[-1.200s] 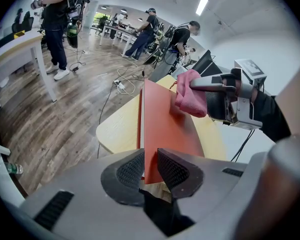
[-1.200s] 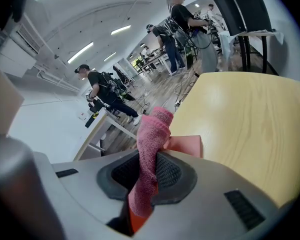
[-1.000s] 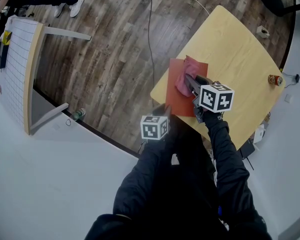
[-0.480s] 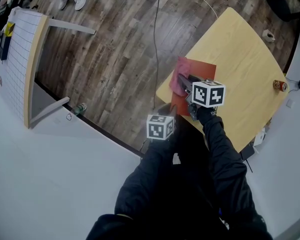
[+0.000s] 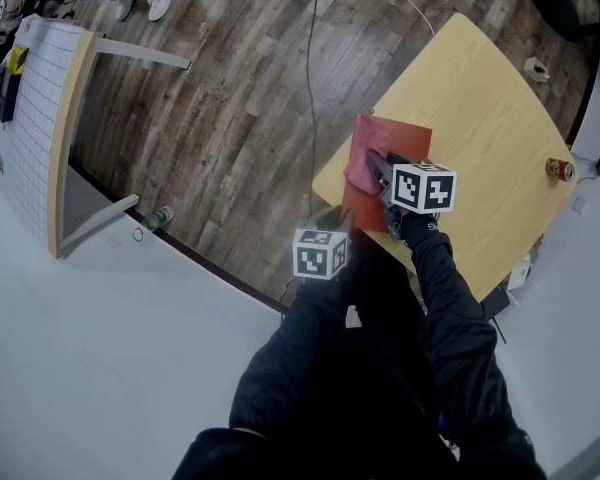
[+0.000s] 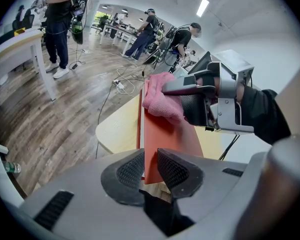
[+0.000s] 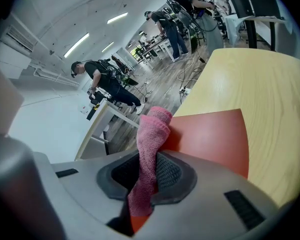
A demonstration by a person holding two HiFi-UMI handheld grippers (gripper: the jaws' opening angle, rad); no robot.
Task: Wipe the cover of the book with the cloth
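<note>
A thin red book (image 5: pixel 400 146) lies on the corner of the yellow wooden table (image 5: pixel 480 98). Its near edge sits between the jaws of my left gripper (image 6: pixel 151 168), which is shut on the book (image 6: pixel 167 134). My right gripper (image 7: pixel 149 171) is shut on a pink cloth (image 7: pixel 151 149), and the cloth (image 5: pixel 362 160) rests on the left part of the cover (image 7: pixel 215 134). From the left gripper view the cloth (image 6: pixel 162 96) bunches at the far end of the book, under the right gripper (image 6: pixel 210 101).
A small orange-capped object (image 5: pixel 555 169) and a small white item (image 5: pixel 533 68) sit at the table's far edges. Wooden floor with a cable (image 5: pixel 312 58) lies left of the table. A white board (image 5: pixel 40 118) stands at far left. People (image 6: pixel 65 24) stand in the background.
The right gripper and cloth slid slightly across the cover, toward the book's left edge then back a little. The left gripper stays clamped on the book's near edge.
</note>
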